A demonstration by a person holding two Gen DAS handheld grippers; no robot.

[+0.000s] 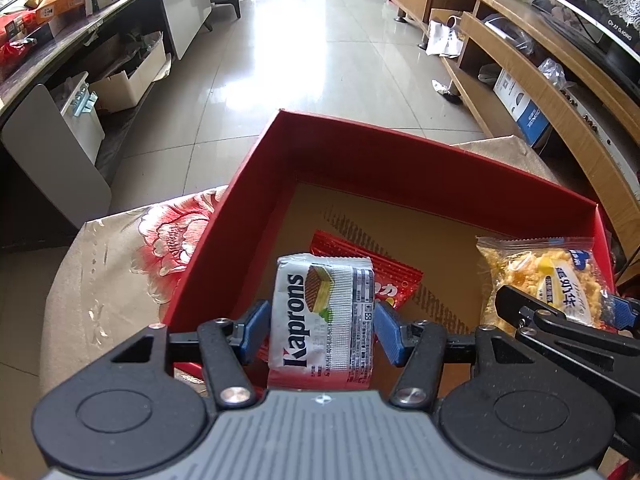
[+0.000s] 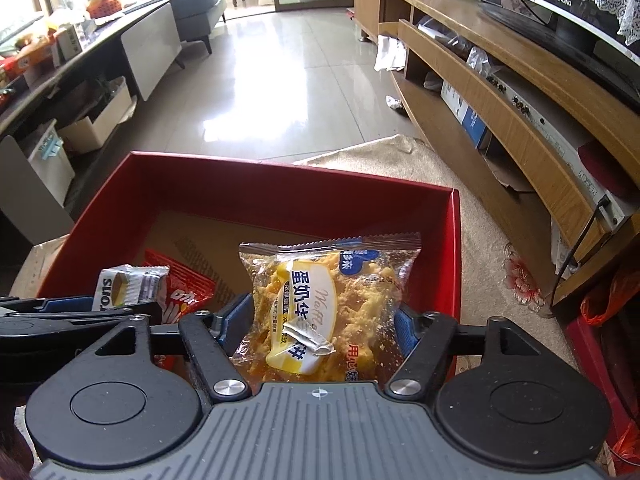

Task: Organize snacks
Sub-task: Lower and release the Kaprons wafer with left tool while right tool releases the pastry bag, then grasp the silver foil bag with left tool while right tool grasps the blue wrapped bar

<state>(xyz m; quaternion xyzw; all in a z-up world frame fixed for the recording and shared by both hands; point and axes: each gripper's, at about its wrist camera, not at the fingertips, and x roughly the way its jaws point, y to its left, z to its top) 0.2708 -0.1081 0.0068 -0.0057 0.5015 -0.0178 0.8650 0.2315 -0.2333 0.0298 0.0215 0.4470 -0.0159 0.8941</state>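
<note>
Wafers in the Kaprons pack (image 1: 320, 316), long axis upright, were pinched by the left tool (image 1: 320, 330) over the red box's (image 1: 400, 160) near-left floor, while the right tool (image 2: 318, 330), spread, loosely straddled the waffle bag (image 2: 320, 304) to the right.

Box (image 1: 352, 148): red walls, tan cardboard floor w/ dark hatch marks. Wafer pack (image 1: 320, 316): silver-white, dark blue lettering, brown wafer pic. Flat packet (image 1: 384, 276) at 1 o'clock of it: red w/ white dots. Waffle bag (image 2: 324, 308): clear, yellow label, blue corner. Cloth (image 1: 120, 264): beige w/ red flower print. Gripper pads (image 1: 252, 332): blue; frames black.
</note>
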